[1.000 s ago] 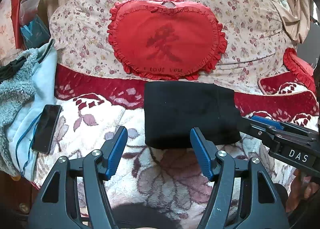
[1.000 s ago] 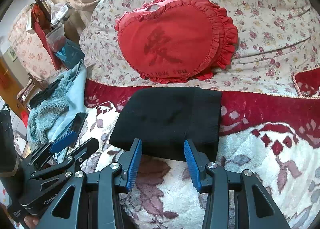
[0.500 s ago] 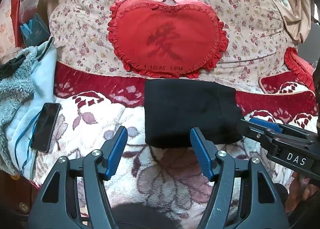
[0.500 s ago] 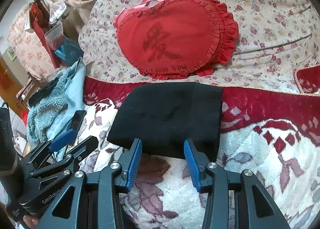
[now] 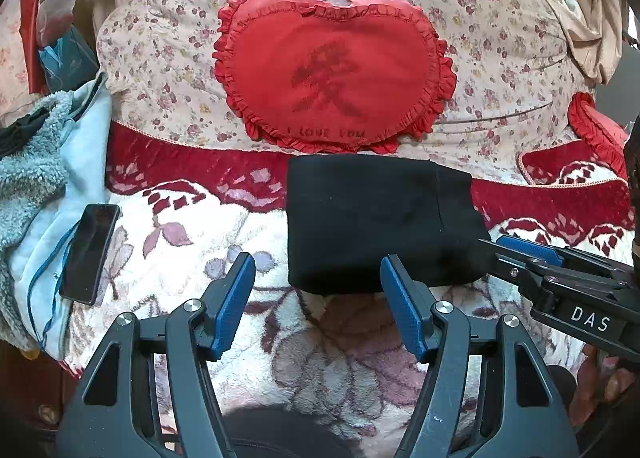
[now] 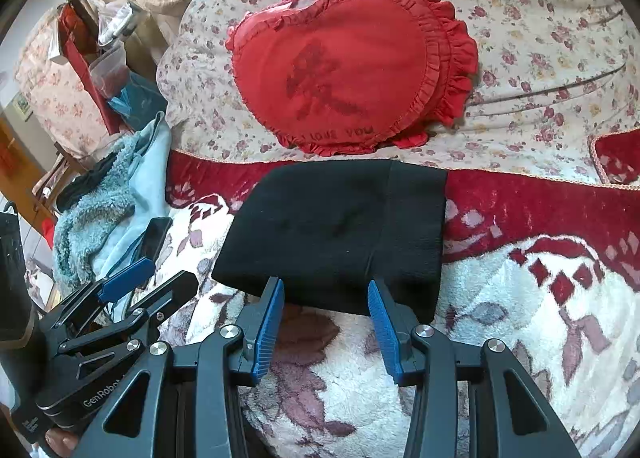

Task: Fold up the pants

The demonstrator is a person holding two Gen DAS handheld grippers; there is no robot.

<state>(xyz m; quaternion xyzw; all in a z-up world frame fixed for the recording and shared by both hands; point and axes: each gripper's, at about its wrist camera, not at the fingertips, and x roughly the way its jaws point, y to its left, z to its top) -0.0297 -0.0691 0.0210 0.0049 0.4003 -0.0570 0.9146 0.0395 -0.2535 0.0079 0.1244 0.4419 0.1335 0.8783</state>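
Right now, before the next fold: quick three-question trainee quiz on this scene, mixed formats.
1. True or false: the black pants lie folded on the floral blanket.
2. Which item sits just beyond the pants? A) red heart cushion B) a striped towel C) a laptop
3. Fill in: both the left hand-held gripper and the right hand-held gripper are ____, holding nothing.

Key: 1 true; 2 A; 3 open

- pants [image 5: 372, 218]: plain black
- heart cushion [image 5: 332, 70]: red, frilled, dark character
- blanket [image 5: 192, 242]: white, red border, mauve leaves
- quilt [image 5: 168, 58]: cream, small roses
- gripper pads [image 5: 236, 306]: blue
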